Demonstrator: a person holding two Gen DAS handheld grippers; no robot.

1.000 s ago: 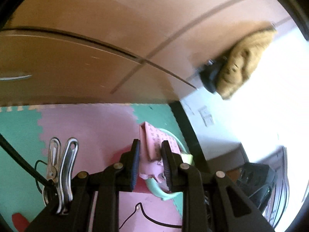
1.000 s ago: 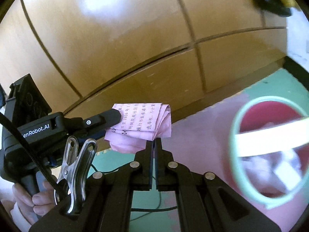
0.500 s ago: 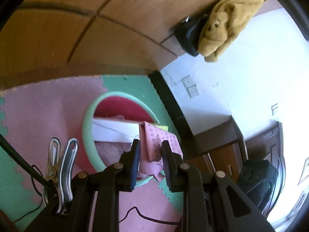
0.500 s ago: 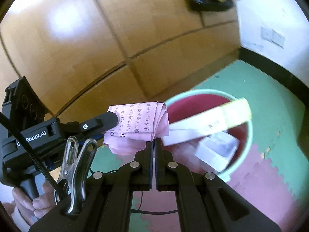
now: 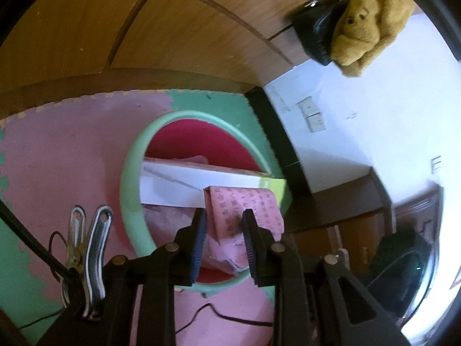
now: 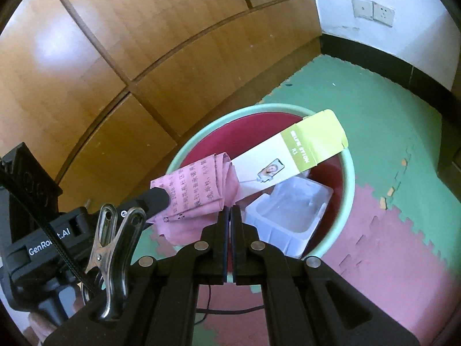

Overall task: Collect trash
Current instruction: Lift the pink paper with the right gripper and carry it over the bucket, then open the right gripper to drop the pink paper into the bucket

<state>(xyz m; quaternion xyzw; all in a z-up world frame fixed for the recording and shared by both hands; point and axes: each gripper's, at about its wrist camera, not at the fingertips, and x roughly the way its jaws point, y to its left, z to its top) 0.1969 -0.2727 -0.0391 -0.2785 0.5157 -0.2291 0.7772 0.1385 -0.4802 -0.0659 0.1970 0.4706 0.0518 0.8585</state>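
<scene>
My left gripper [image 5: 223, 225] is shut on a folded pink printed paper [image 5: 245, 207] and holds it above the near rim of a round bin with a mint green rim [image 5: 129, 173] and dark red inside. In the right wrist view the same pink paper [image 6: 198, 190] hangs over the bin's rim [image 6: 350, 178], held by the left gripper's finger [image 6: 155, 199]. My right gripper [image 6: 227, 219] is shut and empty, just in front of the bin. A long white and lime green box [image 6: 296, 152] and a clear plastic tub [image 6: 291, 213] lie in the bin.
Wooden cabinet doors [image 6: 115, 57] stand behind the bin. A white wall with sockets [image 6: 371, 10] and black skirting is at the right. A brown plush toy [image 5: 363, 20] and black bag hang on the cabinet. Pink and green foam mats [image 6: 389, 230] cover the floor; a black cable [image 5: 224, 317] lies there.
Both grippers have swung toward the bin, which now sits in the centre of both views. The pink paper has moved with the left gripper to above the bin's rim.
</scene>
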